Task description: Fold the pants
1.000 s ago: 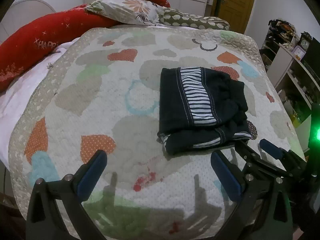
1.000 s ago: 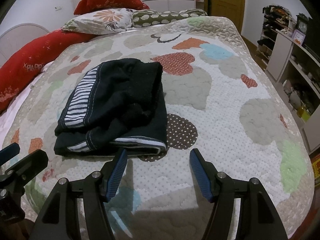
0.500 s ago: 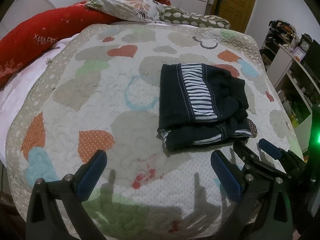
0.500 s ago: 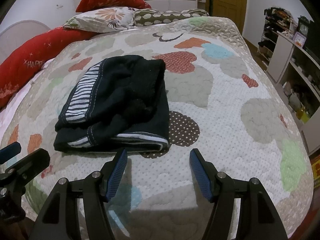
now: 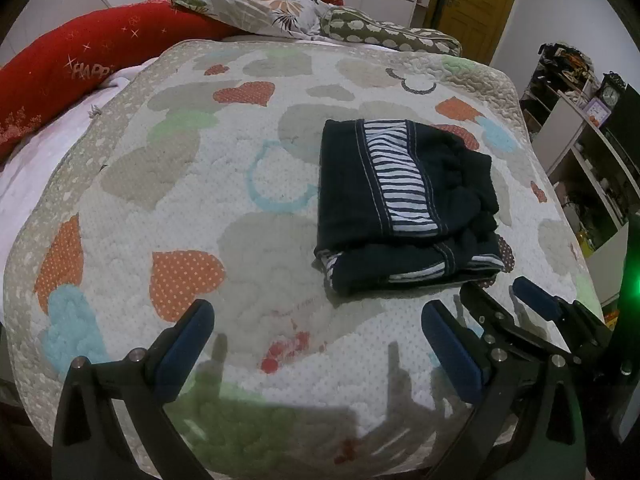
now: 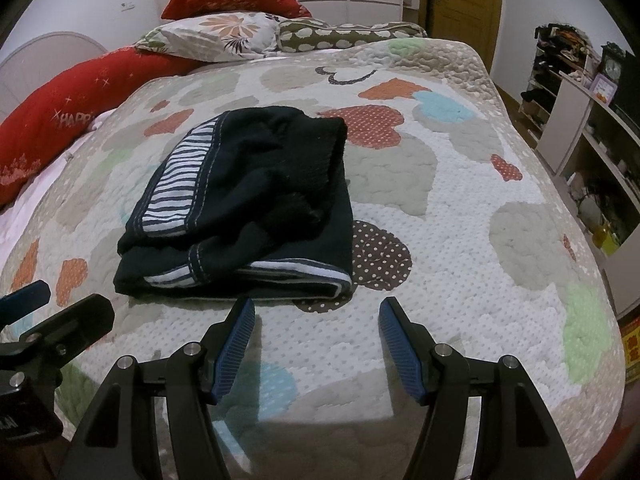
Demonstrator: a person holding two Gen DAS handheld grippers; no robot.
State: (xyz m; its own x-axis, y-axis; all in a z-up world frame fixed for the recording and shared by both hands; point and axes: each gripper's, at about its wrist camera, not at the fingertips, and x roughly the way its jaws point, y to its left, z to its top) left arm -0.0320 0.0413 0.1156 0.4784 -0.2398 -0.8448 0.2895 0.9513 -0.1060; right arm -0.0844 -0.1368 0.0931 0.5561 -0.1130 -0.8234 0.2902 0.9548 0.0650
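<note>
The pants (image 5: 404,208) are seen as a folded dark bundle on the quilt (image 5: 160,200), at about 1 o'clock from the left gripper (image 5: 316,344) and at about 11 o'clock from the right gripper (image 6: 316,344). Both grippers are held with the fingers wide apart and nothing is gripped; they are near the front edge of the bundle but not touching it. The folding is judged to be nearly finished or finished. The risk from here is judged as follows: if the bundle is pushed or pinched at only one layer of the front edge, the top layers can be dragged and the fold can be opened again, because the cloth is soft and the right side is already bunched and uneven. A finger can also be caught in the quilt, and then the quilt is lifted together with the pants. In the left view the striped band (image 5: 400,184) runs from 12 to 6 o'clock, so the long axis of the bundle is taken as front to back, toward the pillows (image 5: 260,8). The thick folded edge points to the grippers, at 6 o'clock.
</note>
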